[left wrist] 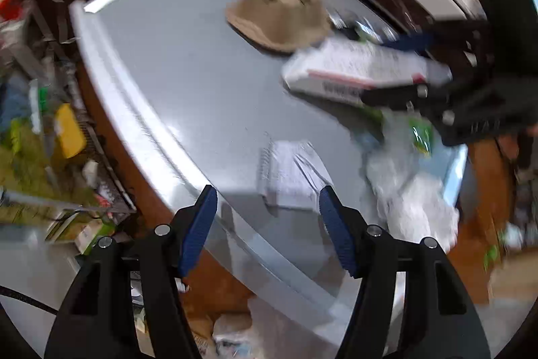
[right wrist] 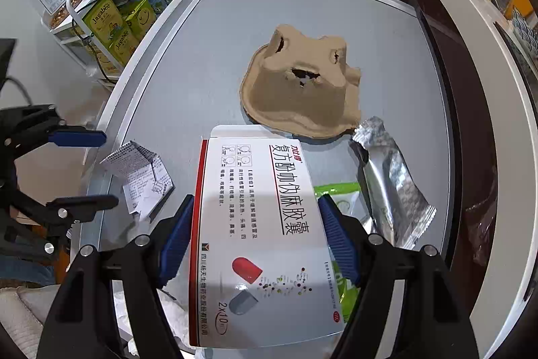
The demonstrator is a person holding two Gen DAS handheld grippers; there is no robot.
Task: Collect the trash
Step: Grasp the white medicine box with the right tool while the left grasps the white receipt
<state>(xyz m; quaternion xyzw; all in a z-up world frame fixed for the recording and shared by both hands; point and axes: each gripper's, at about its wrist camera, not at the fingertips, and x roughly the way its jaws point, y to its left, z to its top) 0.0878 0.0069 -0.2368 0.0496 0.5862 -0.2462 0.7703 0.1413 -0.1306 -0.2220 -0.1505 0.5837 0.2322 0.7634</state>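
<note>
Cardboard, white with a red stripe: the medicine box [right wrist: 262,234] sits between my right gripper [right wrist: 257,236] pads, long axis running straight away from the wrist, out toward the brown pulp tray [right wrist: 302,93]. Both blue pads lie against its long edges, so I read this as a pinch across the narrow width. The left wrist view agrees: box [left wrist: 366,69] clamped at its near end, and it looks lifted off the grey table [right wrist: 188,63], though I can't be sure.

Left gripper [left wrist: 265,224] spread, nothing between the fingers. Folded leaflet [left wrist: 292,177] lies on the table just ahead of the tips, slightly toward the right-hand finger, close to the table's near edge. The left view is motion-blurred, so whether the pad touches the paper I cannot tell.

Other trash within reach: silver foil wrapper [right wrist: 390,187] beside the box on the right, green packet [right wrist: 339,194] partly under it, crumpled white tissue [left wrist: 413,201] at the table edge.

Judgement: leaflet is the left hand's job, since it lies well to the left of the box and the right hand is occupied. The paper is flat and thin, and a straight-down grab may skate over it. I'd take it at the raised fold.
</note>
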